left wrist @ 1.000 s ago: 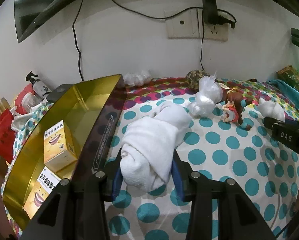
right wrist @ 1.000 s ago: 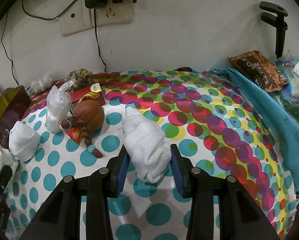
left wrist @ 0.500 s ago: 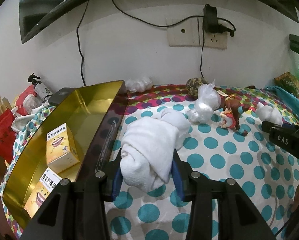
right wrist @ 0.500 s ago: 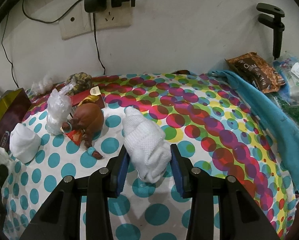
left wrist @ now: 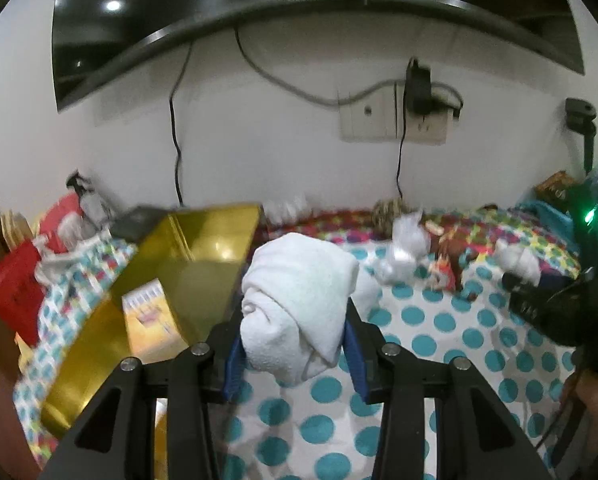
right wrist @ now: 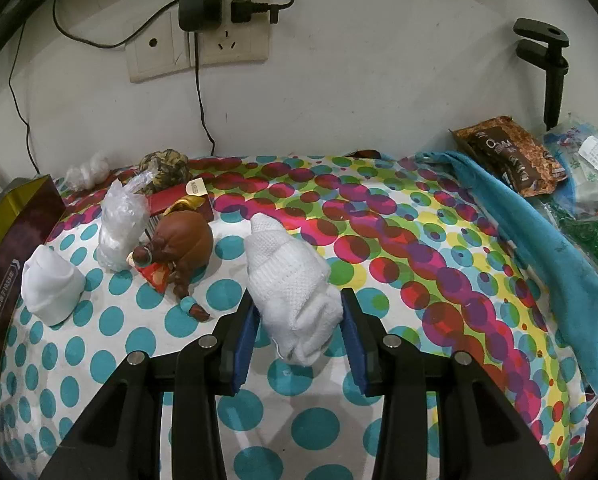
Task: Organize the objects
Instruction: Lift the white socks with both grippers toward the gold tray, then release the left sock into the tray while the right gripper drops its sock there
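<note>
Fingers of the left gripper [left wrist: 293, 350] clamp a soft rolled towel [left wrist: 299, 304] mid-roll; the right gripper [right wrist: 297, 342] pinches a light knitted roll [right wrist: 293, 288].

Left hand-held gripper [left wrist: 295, 354] clamps rolled white towel [left wrist: 297, 304] beside gold box [left wrist: 179, 276].

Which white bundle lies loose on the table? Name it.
The small smooth roll beside the gold box; the other two are clamped in grippers.

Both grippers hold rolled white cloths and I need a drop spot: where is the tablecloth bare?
Bare: the stretch right of the right gripper, up to the blue towel. Crowded: the far left, around the brown doll, plastic bag and gold box.
</note>
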The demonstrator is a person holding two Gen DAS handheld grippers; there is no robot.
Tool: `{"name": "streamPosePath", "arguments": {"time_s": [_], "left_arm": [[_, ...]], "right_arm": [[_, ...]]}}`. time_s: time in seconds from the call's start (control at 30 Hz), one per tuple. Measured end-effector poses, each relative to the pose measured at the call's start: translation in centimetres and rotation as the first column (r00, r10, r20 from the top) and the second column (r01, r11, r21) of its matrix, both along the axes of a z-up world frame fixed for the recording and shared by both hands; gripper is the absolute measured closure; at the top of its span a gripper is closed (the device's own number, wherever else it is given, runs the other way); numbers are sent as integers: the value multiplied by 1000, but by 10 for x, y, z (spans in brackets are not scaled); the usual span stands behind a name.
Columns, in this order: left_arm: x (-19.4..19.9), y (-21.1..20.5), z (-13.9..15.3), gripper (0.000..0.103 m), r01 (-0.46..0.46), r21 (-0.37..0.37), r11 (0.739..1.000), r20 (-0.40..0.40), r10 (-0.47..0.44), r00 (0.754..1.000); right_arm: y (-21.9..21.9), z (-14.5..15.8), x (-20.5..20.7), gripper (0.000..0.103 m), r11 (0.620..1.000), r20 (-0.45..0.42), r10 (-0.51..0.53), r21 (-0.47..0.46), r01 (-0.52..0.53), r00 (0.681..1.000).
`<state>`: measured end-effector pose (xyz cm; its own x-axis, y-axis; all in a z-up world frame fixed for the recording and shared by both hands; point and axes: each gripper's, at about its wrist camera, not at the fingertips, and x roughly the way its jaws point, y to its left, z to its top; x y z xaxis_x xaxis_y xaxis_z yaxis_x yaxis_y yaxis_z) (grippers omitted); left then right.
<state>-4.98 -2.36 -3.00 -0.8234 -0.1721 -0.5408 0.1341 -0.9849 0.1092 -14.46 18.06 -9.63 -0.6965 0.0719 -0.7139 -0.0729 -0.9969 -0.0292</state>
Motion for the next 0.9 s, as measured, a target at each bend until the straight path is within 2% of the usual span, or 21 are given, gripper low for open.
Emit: {"name": "streamPosePath", "arguments": {"time_s": [0.17, 0.27, 0.43, 0.57, 0.77, 0.9], "left_arm": [[7, -27, 23, 60, -1, 0, 1000, -21, 1, 1000], [5, -53, 26, 60, -38, -2, 999, 4, 38, 999], [-2, -102, 10, 60, -128, 56, 990, 101, 122, 987], [0, -129, -1, 60, -171, 67, 983, 133, 161, 978], [0, -141, -12, 60, -164, 66, 984, 161, 152, 975], [2, -141, -15, 55, -152, 60, 986, 159, 141, 977]], "right_arm": [[-1, 0, 1, 65, 1000, 2, -3, 3, 3, 1000], [-1, -1, 0, 65, 1000, 2, -6, 3, 6, 1000], [0, -1, 0, 65, 1000, 2, -6, 3, 6, 1000], [0, -1, 0, 65, 1000, 6, -7, 1, 7, 1000], [1, -1, -1, 65, 1000, 7, -10, 2, 10, 1000], [1, -2, -2, 65, 1000, 12, -12, 3, 12, 1000]]}}
